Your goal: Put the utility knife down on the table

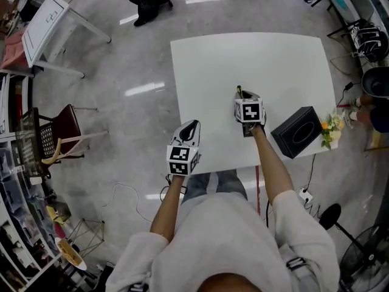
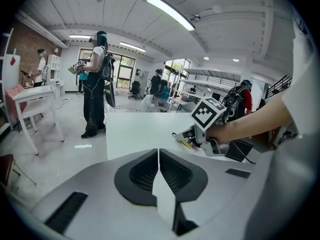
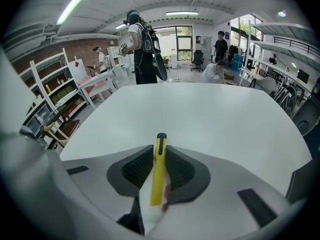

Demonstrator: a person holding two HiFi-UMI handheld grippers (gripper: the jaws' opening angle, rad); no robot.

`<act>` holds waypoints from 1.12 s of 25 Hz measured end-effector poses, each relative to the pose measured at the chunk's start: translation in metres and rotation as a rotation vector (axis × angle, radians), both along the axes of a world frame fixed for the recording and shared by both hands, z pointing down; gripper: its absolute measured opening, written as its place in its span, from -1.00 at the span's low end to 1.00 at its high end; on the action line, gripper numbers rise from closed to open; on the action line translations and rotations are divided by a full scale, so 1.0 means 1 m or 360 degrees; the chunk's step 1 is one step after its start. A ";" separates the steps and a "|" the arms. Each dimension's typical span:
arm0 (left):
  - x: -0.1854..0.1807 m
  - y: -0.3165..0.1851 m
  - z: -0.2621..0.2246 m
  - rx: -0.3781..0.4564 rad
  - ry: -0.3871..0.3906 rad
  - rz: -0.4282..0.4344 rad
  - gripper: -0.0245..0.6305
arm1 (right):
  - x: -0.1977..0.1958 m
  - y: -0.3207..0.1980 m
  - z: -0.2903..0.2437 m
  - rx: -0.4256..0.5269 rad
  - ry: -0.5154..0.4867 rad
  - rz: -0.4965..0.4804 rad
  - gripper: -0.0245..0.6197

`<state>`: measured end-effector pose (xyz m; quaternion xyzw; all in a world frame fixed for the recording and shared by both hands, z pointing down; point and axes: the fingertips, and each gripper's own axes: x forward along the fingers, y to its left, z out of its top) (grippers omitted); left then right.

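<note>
Tabletop, white and bare, fills the upper middle of the head view, with a black box at its lower right edge. The right hand-held gripper hangs over the near half of it, tilted down, and it is clamped on the knife. The left hand-held gripper sits off the lower left edge of the tabletop with its jaws pressed together on nothing.

The knife is a slim yellow bar with a black tip. Its long axis runs straight along the right gripper's line. The black end juts past the jaws toward the top of the right gripper view. The tail lies back between the pads toward the bottom. In the head view that puts the tip toward the upper left, slanting down at the tabletop. Whether the tip already touches the surface is hard to say from these angles.

It looks light and stiff, a smooth plastic shell that could slide or roll a little once let go. The flat sides at mid-body, where the pads sit now, seem the best hold. No blade shows, so it may be retracted.
</note>
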<state>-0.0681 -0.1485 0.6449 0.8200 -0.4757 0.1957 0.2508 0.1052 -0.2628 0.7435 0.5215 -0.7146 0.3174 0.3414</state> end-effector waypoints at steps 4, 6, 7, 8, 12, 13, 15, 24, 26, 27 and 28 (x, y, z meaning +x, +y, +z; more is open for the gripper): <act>-0.003 0.001 0.000 0.0004 0.0000 -0.0011 -0.85 | -0.007 0.002 0.000 0.0021 -0.0051 -0.0047 -0.43; -0.004 0.002 -0.001 0.0008 0.0000 -0.0010 -0.85 | -0.006 0.002 -0.001 0.0039 -0.0051 -0.0053 -0.40; -0.004 0.002 -0.002 0.0011 0.0001 -0.0007 -0.85 | -0.004 0.002 -0.003 0.0058 -0.0046 -0.0042 -0.40; -0.004 0.003 -0.003 0.0014 0.0004 -0.0005 -0.85 | -0.001 0.003 -0.006 0.0082 -0.0042 -0.0026 -0.40; -0.004 0.001 -0.006 0.0030 0.0011 0.0010 -0.85 | 0.009 0.006 -0.023 0.0168 -0.0063 0.0040 -0.43; -0.002 0.001 -0.007 0.0035 0.0012 0.0020 -0.85 | 0.013 0.008 -0.028 0.0190 -0.0069 0.0056 -0.47; 0.001 0.000 -0.009 0.0046 0.0013 0.0045 -0.85 | 0.019 0.013 -0.040 0.0234 -0.0087 0.0094 -0.55; 0.014 -0.011 -0.019 0.0090 0.0045 0.0134 -0.85 | 0.038 0.051 -0.079 0.0395 -0.0145 0.0218 -0.72; 0.016 -0.013 -0.022 0.0105 0.0052 0.0152 -0.84 | 0.042 0.062 -0.086 0.0429 -0.0152 0.0252 -0.78; 0.016 -0.015 -0.024 0.0112 0.0057 0.0157 -0.85 | 0.043 0.068 -0.090 0.0445 -0.0156 0.0268 -0.79; 0.016 -0.015 -0.026 0.0117 0.0061 0.0160 -0.85 | 0.044 0.074 -0.093 0.0461 -0.0163 0.0281 -0.80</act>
